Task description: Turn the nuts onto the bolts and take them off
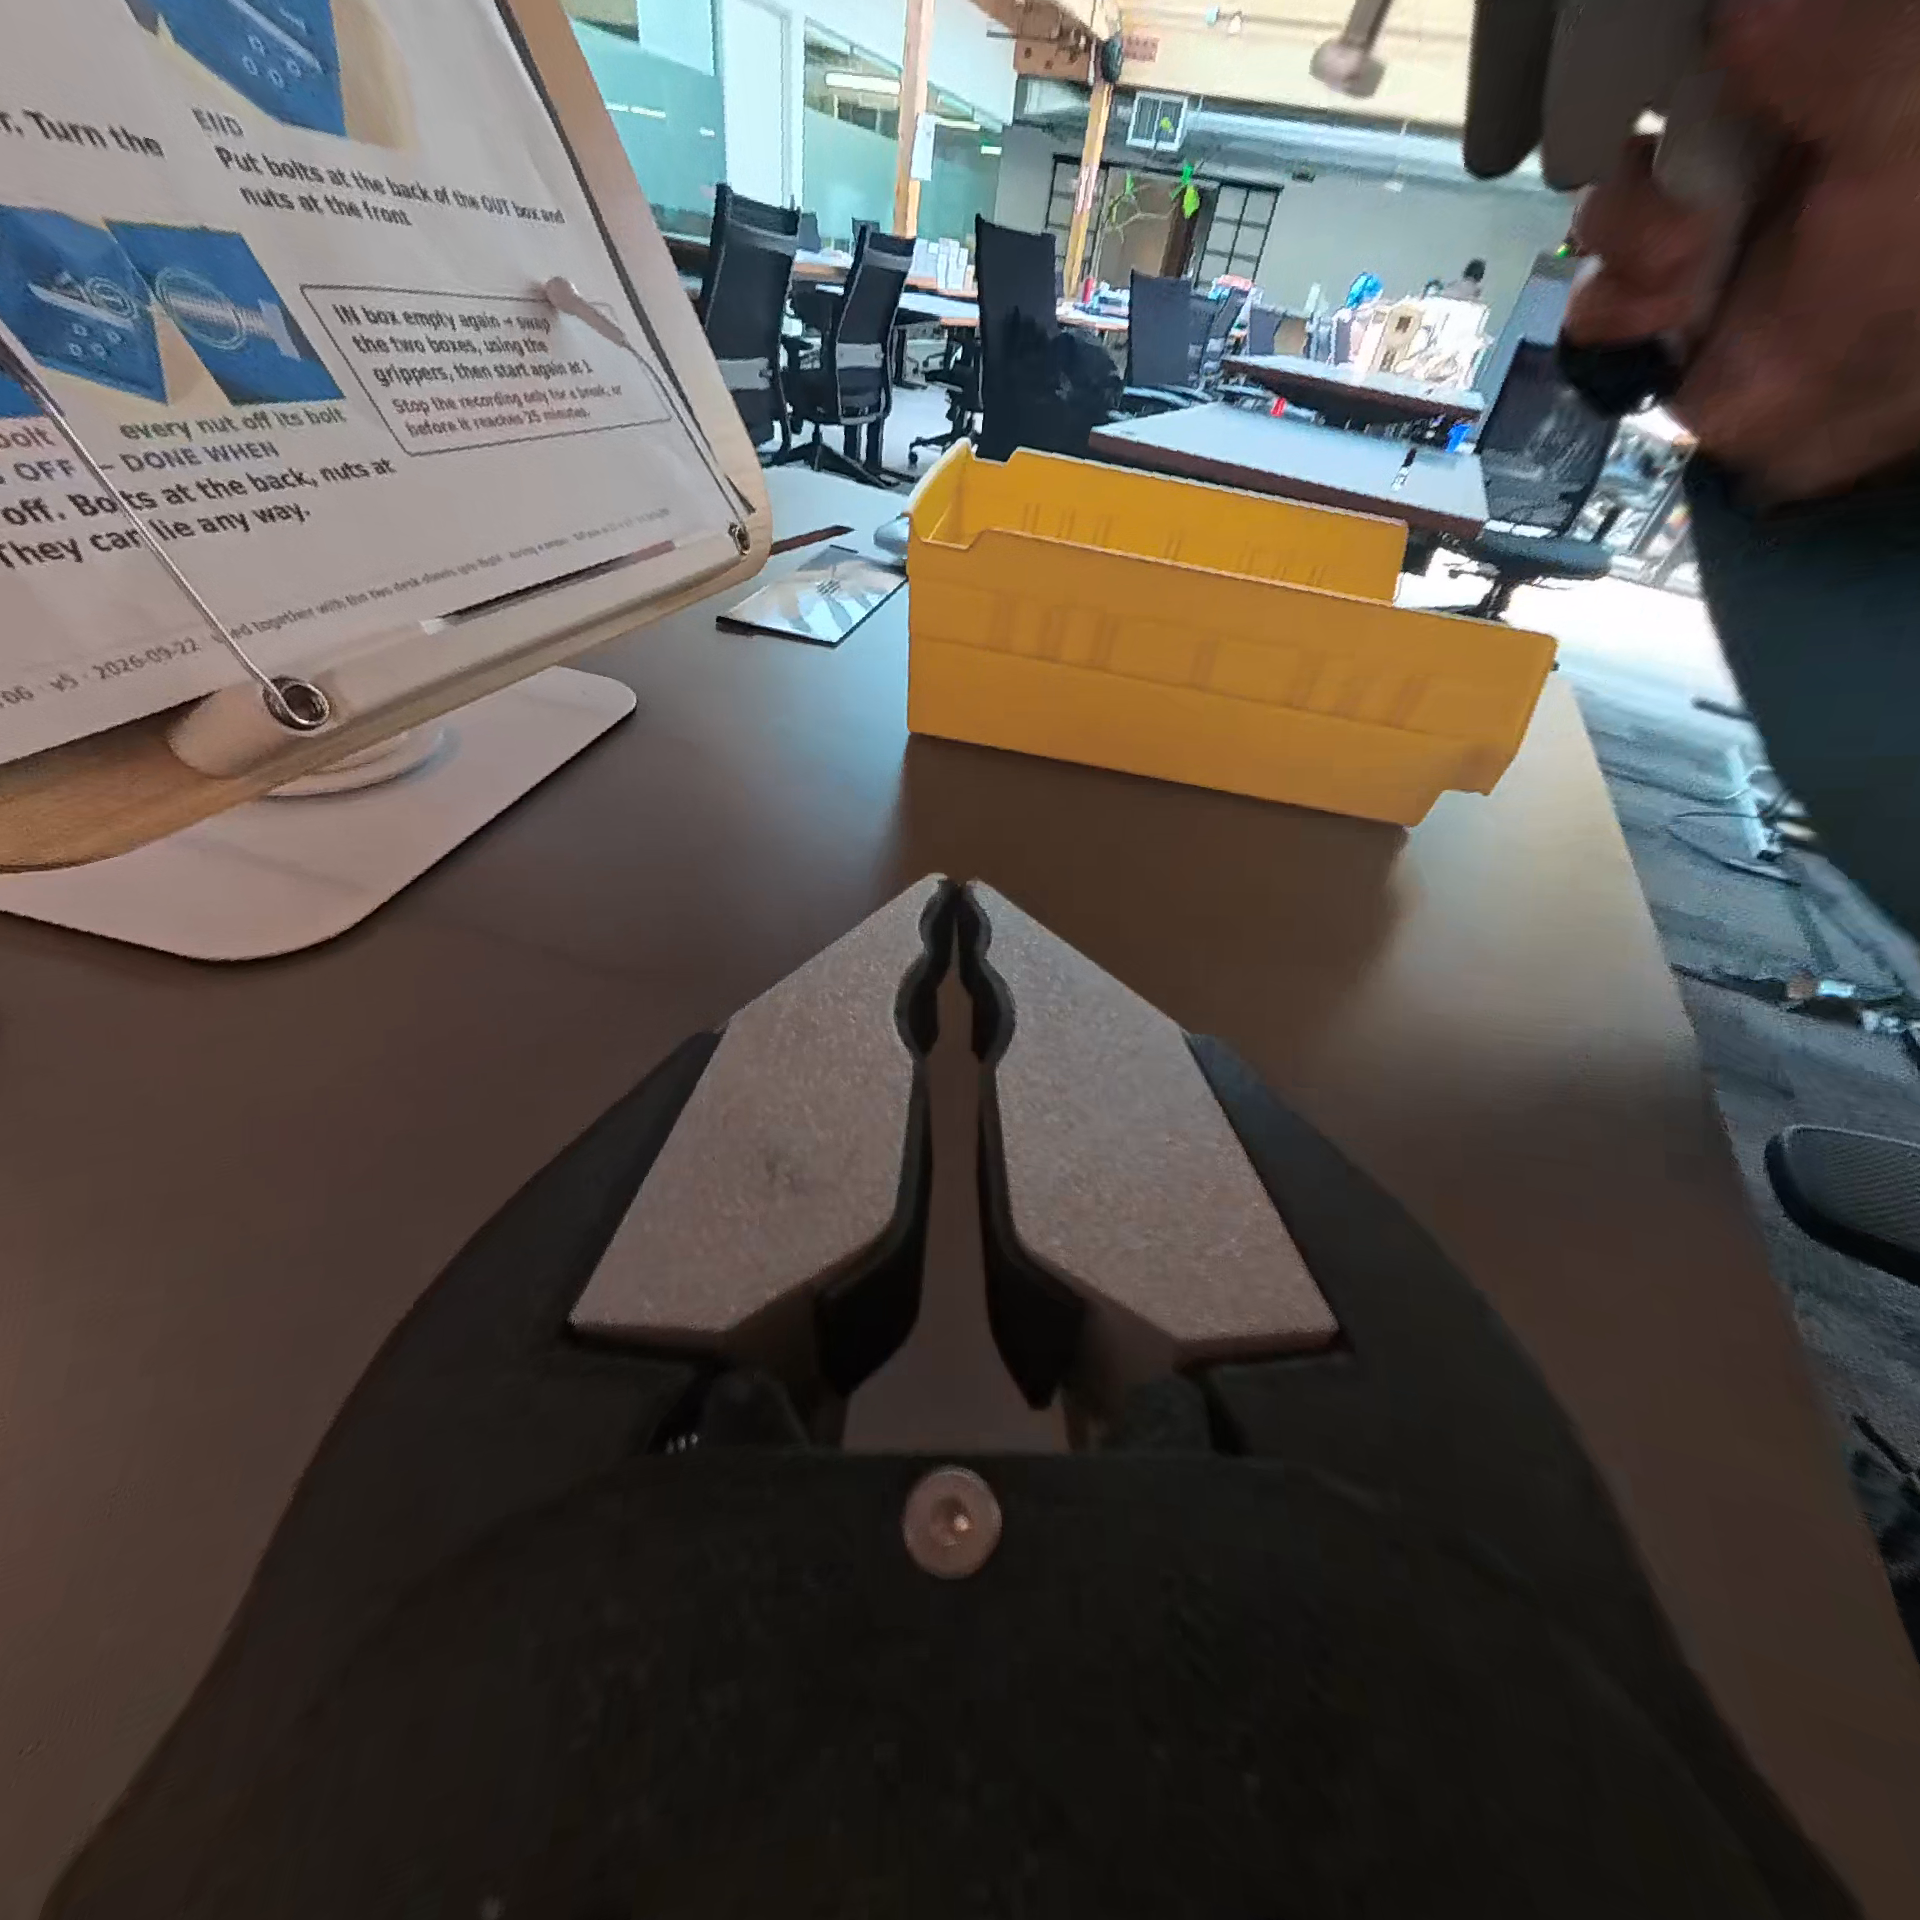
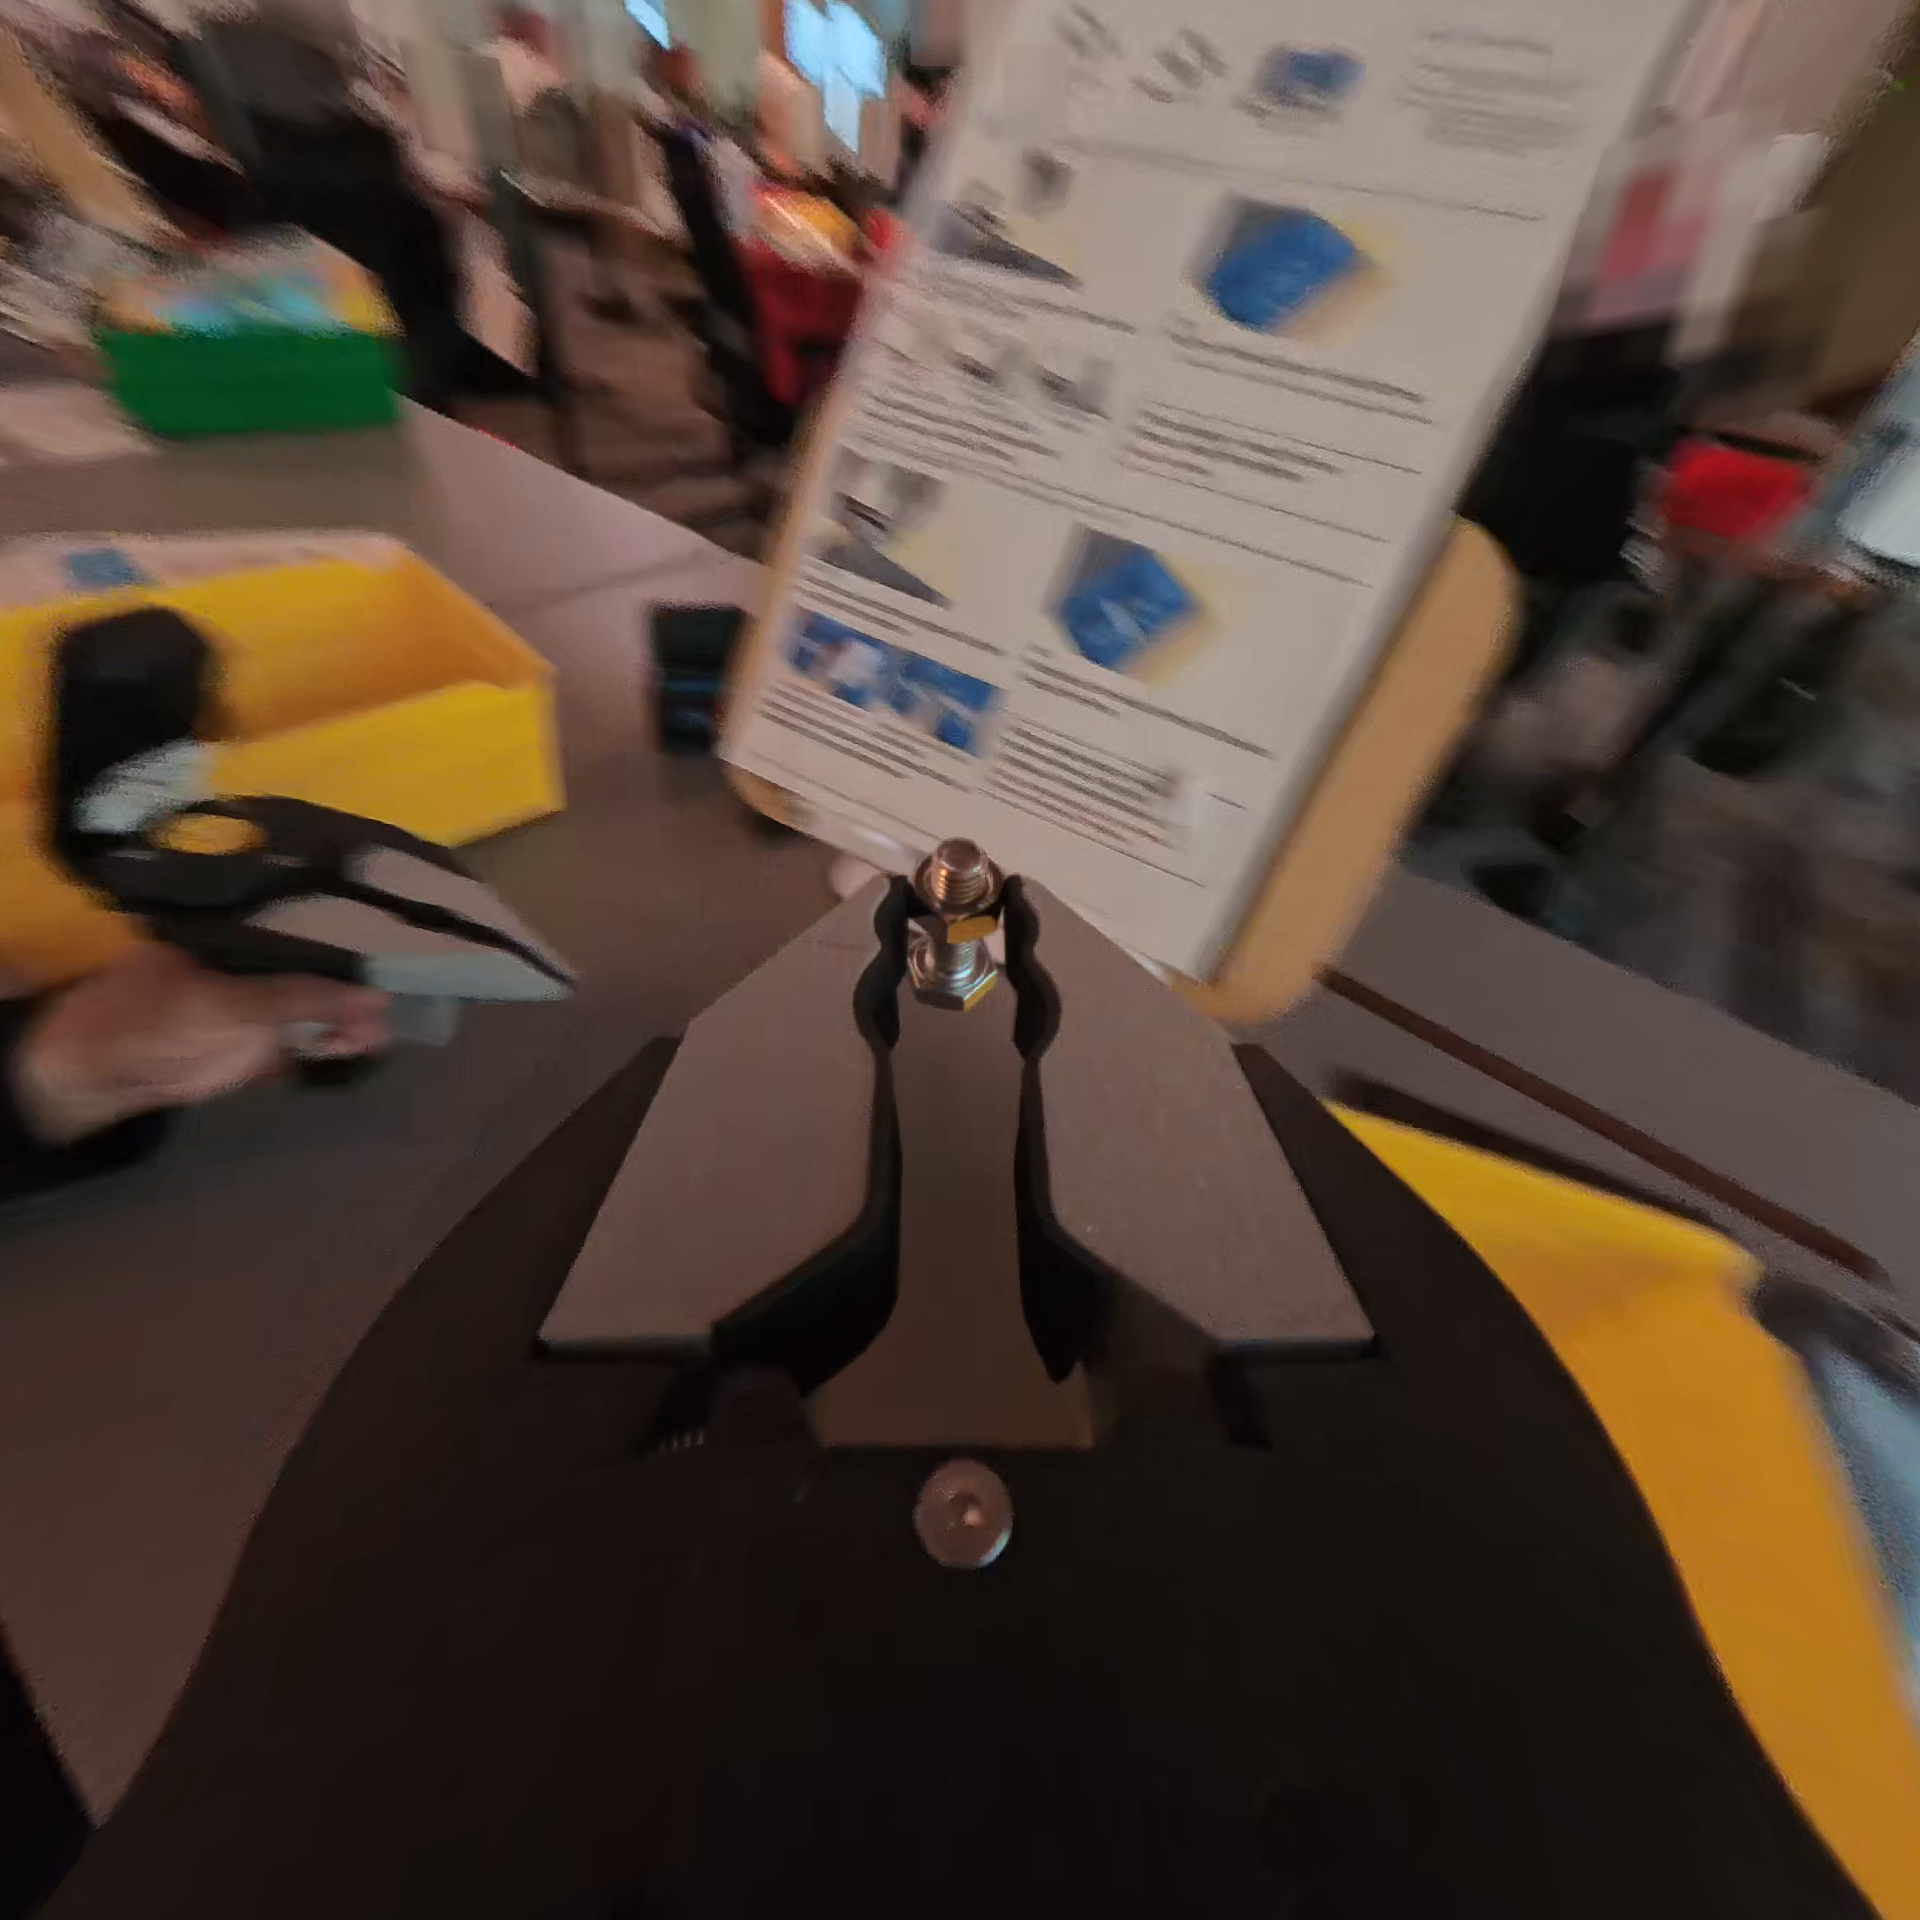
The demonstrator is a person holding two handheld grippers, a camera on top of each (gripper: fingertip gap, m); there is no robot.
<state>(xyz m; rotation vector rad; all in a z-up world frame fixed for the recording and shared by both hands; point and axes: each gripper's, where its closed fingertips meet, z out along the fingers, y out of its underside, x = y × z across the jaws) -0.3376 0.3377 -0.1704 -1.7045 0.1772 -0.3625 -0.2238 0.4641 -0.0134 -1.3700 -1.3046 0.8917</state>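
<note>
In the right wrist view my right gripper [image 2: 958, 920] is shut on a silver bolt [image 2: 956, 868] with a hex nut [image 2: 964, 923] threaded on it. The pads press on the nut near the fingertips. The bolt's threaded end points up and away and its hex head [image 2: 951, 985] sits lower between the fingers. The gripper is held in the air, and the background is blurred. My left gripper [image 1: 957, 891] is shut with nothing between its pads, low over the dark table [image 1: 623, 1039]. It also shows at the left of the right wrist view [image 2: 551, 975], held by a hand.
A yellow bin [image 1: 1195, 665] stands on the table ahead of the left gripper. A second yellow bin [image 2: 1558, 1351] lies at the right gripper's lower right. An instruction sheet on a wooden stand [image 1: 312, 364] is at the left. A hand [image 1: 1714, 260] is at the upper right. My right fingertips sit around 25 cm from my left ones.
</note>
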